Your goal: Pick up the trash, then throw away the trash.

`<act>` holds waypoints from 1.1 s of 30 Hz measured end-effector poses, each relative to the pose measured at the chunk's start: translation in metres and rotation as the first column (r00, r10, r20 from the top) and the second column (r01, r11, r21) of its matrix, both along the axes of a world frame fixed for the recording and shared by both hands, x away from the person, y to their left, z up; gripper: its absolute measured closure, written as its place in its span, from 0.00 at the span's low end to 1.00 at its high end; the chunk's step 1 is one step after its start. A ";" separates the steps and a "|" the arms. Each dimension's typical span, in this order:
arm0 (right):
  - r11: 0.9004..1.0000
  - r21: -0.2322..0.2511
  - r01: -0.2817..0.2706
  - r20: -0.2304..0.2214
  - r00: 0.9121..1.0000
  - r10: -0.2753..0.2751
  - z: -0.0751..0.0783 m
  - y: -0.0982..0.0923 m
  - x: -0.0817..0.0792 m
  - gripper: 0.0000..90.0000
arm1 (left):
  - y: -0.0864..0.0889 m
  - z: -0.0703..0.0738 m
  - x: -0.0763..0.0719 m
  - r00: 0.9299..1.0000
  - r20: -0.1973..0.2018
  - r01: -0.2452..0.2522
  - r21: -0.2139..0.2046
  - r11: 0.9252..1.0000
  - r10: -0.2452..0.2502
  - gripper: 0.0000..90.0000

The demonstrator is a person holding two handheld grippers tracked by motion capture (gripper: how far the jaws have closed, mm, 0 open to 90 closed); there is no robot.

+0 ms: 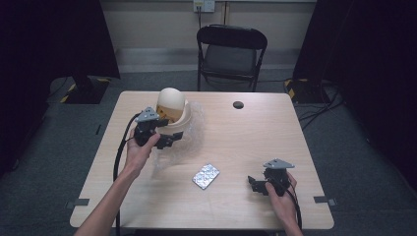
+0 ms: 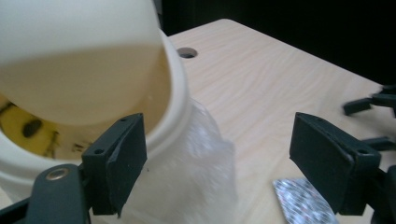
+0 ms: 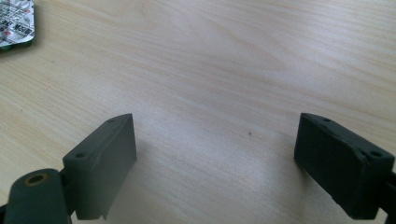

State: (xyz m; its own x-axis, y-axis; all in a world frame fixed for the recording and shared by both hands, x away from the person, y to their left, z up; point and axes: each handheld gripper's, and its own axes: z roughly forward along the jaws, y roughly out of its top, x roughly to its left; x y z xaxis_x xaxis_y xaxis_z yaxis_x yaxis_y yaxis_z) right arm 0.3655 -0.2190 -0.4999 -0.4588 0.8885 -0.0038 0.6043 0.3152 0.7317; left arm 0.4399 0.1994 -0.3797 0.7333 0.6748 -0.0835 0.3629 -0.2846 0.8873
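A cream, egg-shaped container (image 1: 171, 101) stands at the back left of the table, partly wrapped in clear crinkled plastic (image 1: 194, 123). In the left gripper view its domed top (image 2: 84, 56) tilts over a cream rim, with the plastic (image 2: 196, 158) below. My left gripper (image 1: 169, 139) hovers just in front of it, open; one jaw sits close by the rim and the space between the jaws (image 2: 219, 140) holds nothing. A silver blister pack (image 1: 205, 176) lies flat mid-table, and appears as well near my open right gripper (image 3: 215, 144), which rests low at the front right (image 1: 253, 183).
The light wooden table (image 1: 255, 137) has a small dark round hole (image 1: 238, 104) near its far edge. A black folding chair (image 1: 231, 51) stands behind the table. Cables trail from both grippers toward the near edge.
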 end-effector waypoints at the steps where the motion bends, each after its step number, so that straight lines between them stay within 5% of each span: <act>1: 1.000 0.000 0.000 0.000 1.000 0.000 0.000 0.000 0.000 0.13 | 0.001 -0.001 -0.005 1.000 0.002 0.005 0.001 1.000 -0.005 0.20; 10: 1.000 0.000 0.000 0.000 1.000 0.000 0.000 0.000 0.000 0.13 | -0.001 -0.018 -0.042 1.000 0.022 0.022 0.012 1.000 -0.023 0.19; 19: 1.000 0.000 0.000 0.000 1.000 0.000 0.000 0.000 0.000 0.13 | -0.028 -0.065 -0.073 0.996 -0.028 0.091 0.098 0.991 -0.089 0.20; 33: 1.000 0.000 0.000 0.000 1.000 0.000 0.000 0.000 0.000 0.13 | -0.072 -0.102 -0.070 0.982 -0.125 0.158 0.135 0.978 -0.142 0.21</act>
